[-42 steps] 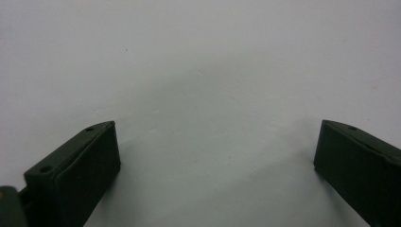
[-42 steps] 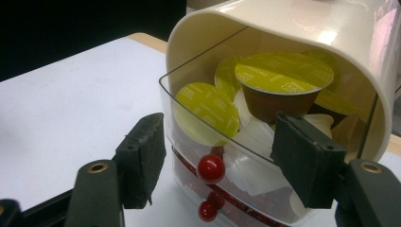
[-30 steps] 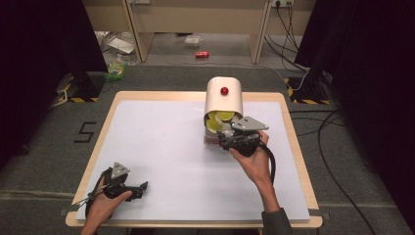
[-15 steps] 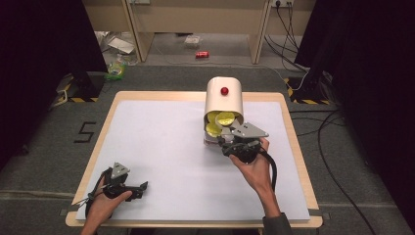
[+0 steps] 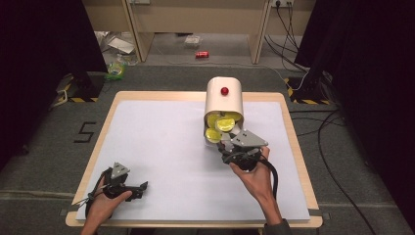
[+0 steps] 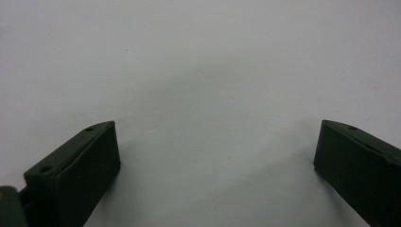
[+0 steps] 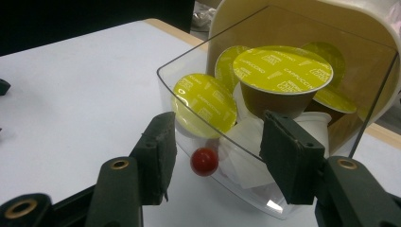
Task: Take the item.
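Note:
A cream capsule dispenser [image 5: 224,100] with a red knob on top stands at the table's far middle. Its clear drawer [image 5: 215,139] [image 7: 246,187] sticks out towards me, full of yellow-lidded coffee capsules [image 5: 225,123] [image 7: 282,68]. My right gripper [image 5: 229,145] [image 7: 220,124] is shut on the drawer's front. Its jaws stand on either side of the small red knob [image 7: 204,161] on that front. Near the front left corner, my left gripper [image 5: 142,186] [image 6: 215,135] rests on the white tabletop, open with nothing between its jaws.
The white tabletop [image 5: 161,142] spreads wide between the two hands. A wooden rim [image 5: 293,147] runs along the table's right edge, close to the right hand. Cables [image 5: 337,147] and a red can [image 5: 201,54] lie on the floor beyond.
The right gripper has drawn back a little towards the near edge, and more of the drawer with its capsules stands out of the housing. The left hand has kept still.

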The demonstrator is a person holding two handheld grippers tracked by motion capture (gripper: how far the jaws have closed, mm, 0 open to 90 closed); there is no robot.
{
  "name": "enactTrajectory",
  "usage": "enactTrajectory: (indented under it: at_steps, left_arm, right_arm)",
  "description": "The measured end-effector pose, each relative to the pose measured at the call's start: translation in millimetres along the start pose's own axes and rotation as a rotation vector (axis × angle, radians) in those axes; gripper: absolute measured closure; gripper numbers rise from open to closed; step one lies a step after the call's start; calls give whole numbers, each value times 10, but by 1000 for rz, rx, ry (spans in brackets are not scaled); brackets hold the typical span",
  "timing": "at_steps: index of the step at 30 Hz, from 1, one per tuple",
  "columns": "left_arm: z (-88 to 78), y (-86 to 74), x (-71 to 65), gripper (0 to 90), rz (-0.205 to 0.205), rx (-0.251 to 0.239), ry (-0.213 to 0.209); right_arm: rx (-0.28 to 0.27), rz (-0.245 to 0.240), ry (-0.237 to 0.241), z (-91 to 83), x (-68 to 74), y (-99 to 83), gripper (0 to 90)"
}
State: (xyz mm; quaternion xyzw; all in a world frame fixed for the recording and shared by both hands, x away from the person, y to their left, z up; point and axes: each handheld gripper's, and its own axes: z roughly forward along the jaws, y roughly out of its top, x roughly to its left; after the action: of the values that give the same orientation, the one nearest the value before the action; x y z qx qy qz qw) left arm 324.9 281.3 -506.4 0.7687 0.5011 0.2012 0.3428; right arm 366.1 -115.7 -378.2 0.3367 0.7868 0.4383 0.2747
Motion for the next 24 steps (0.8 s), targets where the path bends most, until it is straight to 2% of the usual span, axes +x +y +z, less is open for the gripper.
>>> enactTrajectory:
  at_steps: [24]
  left_arm:
    - [0,0,0,3,0,-1,0]
  right_arm:
    - [10,-47,-14,-93,133,-105,475]
